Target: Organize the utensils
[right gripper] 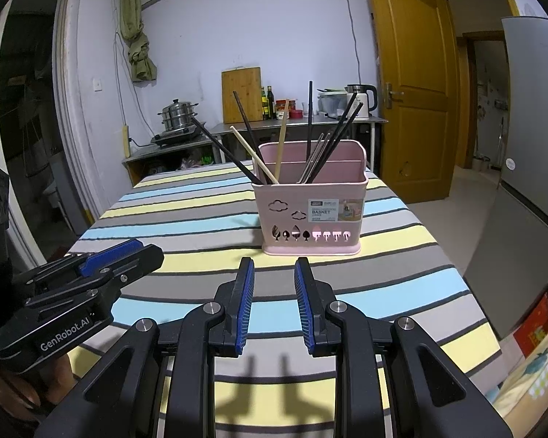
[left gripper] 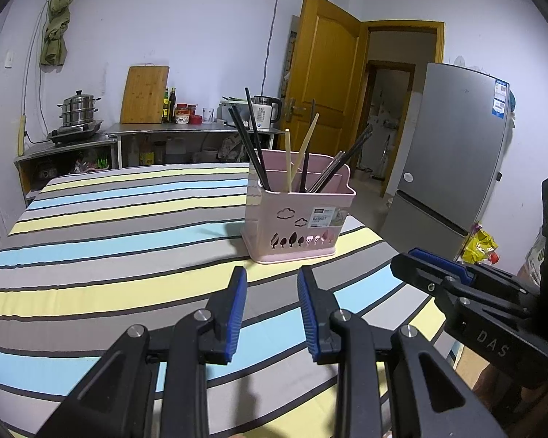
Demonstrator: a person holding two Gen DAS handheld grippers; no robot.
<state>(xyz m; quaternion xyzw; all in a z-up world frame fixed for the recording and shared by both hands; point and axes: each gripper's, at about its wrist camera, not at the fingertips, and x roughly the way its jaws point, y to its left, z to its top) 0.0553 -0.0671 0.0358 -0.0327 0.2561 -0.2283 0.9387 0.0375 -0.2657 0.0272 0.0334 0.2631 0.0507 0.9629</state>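
A pink utensil basket (left gripper: 296,224) (right gripper: 310,215) stands upright on the striped tablecloth (left gripper: 109,226) (right gripper: 186,215). Several black, wooden and metal chopsticks (left gripper: 254,138) (right gripper: 310,138) stand in it, leaning outward. My left gripper (left gripper: 272,277) is open and empty, just short of the basket's near side. My right gripper (right gripper: 274,268) is open and empty, also just before the basket. Each gripper shows from the side in the other's view: the right one (left gripper: 413,264) at right, the left one (right gripper: 142,252) at left.
The table's right edge (right gripper: 467,292) drops to the floor beside a grey fridge (left gripper: 453,160) (right gripper: 529,189). Behind the table stand a steel counter (left gripper: 186,129) with a steamer pot (left gripper: 78,109), a cutting board (right gripper: 242,93) and a kettle (right gripper: 361,100). A wooden door (right gripper: 409,84) stands open.
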